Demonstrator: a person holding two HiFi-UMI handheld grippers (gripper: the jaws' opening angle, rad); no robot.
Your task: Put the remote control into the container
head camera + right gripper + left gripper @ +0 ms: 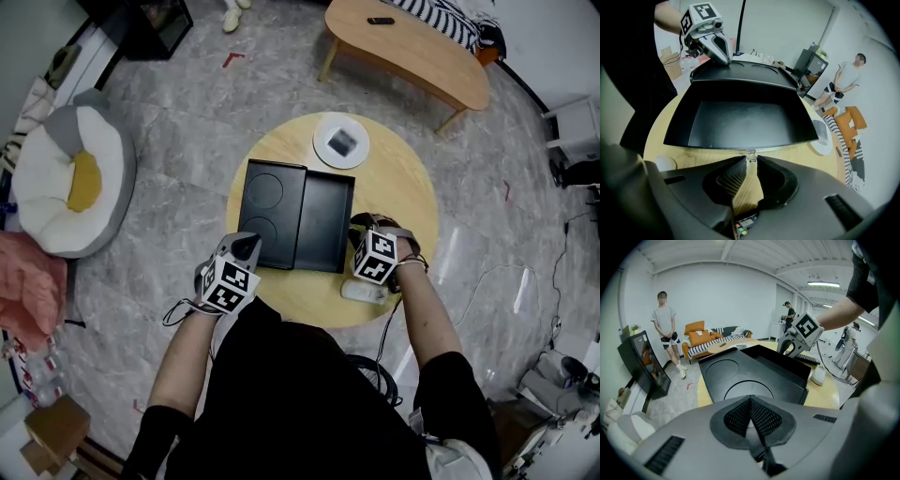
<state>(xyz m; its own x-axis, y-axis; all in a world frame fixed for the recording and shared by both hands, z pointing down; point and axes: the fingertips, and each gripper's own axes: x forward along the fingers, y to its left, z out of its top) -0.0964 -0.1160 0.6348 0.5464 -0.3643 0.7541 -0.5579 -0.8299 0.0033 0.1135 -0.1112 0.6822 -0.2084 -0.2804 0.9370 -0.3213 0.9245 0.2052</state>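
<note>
1. On a round pale wooden table (412,187), near its middle: a black rectangular plastic container (323,211), lying open (left half flat with two round recesses, right half a deeper trough with nothing in it).
2. Just to the right of that container, outside it and alongside its right wall: the slim black remote control (809,360), not yet in either half.
3. Directly over the remote control: the right gripper (750,157), pointing steeply down. Jaws a narrow gap apart and clamped on the remote control, with its coloured-button end filling the gap low down and bare wood showing through the rest.
4. Over the container's near-left corner, above the nearer round recess: the left gripper (751,399). Jaws pressed together along their whole length, nothing between them (contact with the container not clear).
5. Close to the table's near edge, just beside the right gripper: a small white rounded object (362,292), resting on the wood.
6. Towards the far edge, just beyond the container and apart from it: a round white plate (320,148) with a small dark item in its middle.
</note>
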